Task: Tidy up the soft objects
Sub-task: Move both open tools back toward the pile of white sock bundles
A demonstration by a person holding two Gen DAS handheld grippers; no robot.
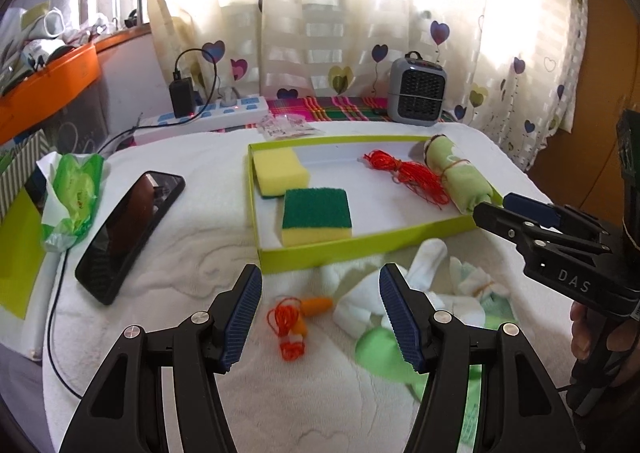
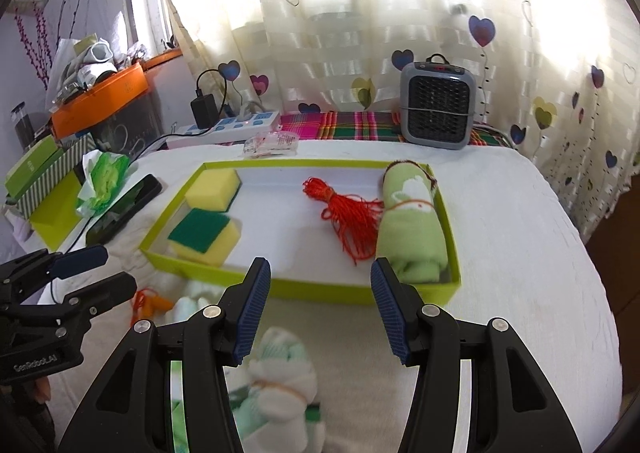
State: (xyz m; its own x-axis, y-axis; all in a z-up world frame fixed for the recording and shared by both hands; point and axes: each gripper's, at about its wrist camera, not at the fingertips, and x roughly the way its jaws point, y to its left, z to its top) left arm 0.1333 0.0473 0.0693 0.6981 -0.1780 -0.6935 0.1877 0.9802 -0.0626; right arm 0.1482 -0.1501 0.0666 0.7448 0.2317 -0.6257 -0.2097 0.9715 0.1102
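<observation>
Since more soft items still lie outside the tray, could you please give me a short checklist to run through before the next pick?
1. Left claw empty, jaws apart: ok.
2. Right claw empty, jaws apart: ok.
3. Free floor space in the lime-green cardboard tray between the green-topped yellow sponge and red string bundle: ok.
4. White rolled cloth tied with a rubber band lies below the right claw: ok.
5. Orange string bundle still outside the tray: not ok.
</observation>
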